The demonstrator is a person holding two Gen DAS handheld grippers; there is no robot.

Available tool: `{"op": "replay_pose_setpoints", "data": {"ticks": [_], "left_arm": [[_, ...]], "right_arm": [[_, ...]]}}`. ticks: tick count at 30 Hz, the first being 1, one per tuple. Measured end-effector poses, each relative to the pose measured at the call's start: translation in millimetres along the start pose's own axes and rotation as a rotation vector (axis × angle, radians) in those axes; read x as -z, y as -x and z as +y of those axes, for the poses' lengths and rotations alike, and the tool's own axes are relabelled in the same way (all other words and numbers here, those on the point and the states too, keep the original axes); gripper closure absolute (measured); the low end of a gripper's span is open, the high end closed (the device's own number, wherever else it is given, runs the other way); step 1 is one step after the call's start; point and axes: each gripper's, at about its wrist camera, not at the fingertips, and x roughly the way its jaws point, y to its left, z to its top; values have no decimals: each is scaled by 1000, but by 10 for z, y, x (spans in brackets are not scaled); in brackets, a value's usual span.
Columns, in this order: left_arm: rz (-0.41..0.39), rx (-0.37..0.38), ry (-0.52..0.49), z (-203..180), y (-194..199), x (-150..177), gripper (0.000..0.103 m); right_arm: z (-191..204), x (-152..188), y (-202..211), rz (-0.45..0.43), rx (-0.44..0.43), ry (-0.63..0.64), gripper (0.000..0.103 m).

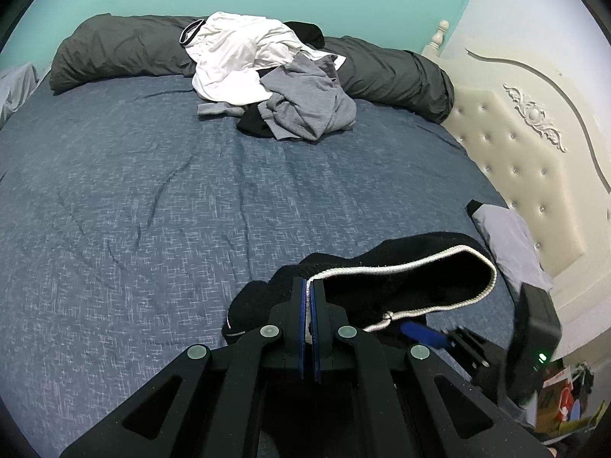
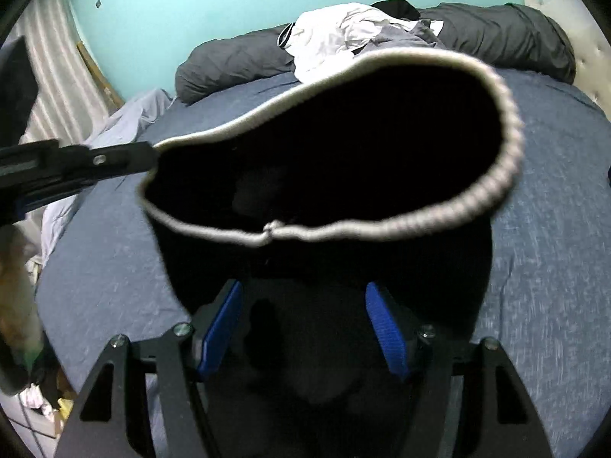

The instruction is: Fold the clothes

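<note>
A black knit garment with a white ribbed rim [image 1: 412, 286] hangs open like a pouch above the blue bed. My left gripper [image 1: 308, 286] is shut on its rim at the left end; it also shows in the right wrist view [image 2: 151, 160]. In the right wrist view the garment [image 2: 343, 160] fills the middle, and its black cloth drapes over my right gripper [image 2: 305, 297]. The right gripper's blue pads [image 2: 382, 324] stand wide apart, with the cloth lying between them. In the left wrist view part of the right gripper [image 1: 431, 334] shows under the garment.
A pile of white, grey and black clothes [image 1: 275, 80] lies at the far side of the blue bedspread [image 1: 152, 198], against dark grey pillows [image 1: 114, 53]. A cream tufted headboard [image 1: 515, 145] stands at the right. A grey garment [image 1: 508, 236] lies near it.
</note>
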Motion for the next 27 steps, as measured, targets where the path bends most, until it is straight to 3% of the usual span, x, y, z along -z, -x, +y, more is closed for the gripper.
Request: {"op": "replay_pose_setpoints", "data": {"ticks": [7,12,14,15,24,26,27], "left_arm": [[9,25,11,51,-58,-4,101],[24,36,29,125,-168,-18,101],[30,36,30,151,-220,-15,101],[33,36,31,166,-248,-13,101],[52,32,88,406,-414,98,100],[45,27,113,463,-387,132,92],[39,24,128,491,-359,149,79]], "right_arm": [[4,-133,-238,-23,-8,14,37],[36,-236,-497,19,-29,68,66],[79,-222,-588,46,-25,101,87],[96,-212,-637,61,-22,115,91],[-74,-65,-585,66,-43,118,97],[-140,-63,-454,49,-47,115,97],[-175,-66,-378,38,-49,111,97]]}}
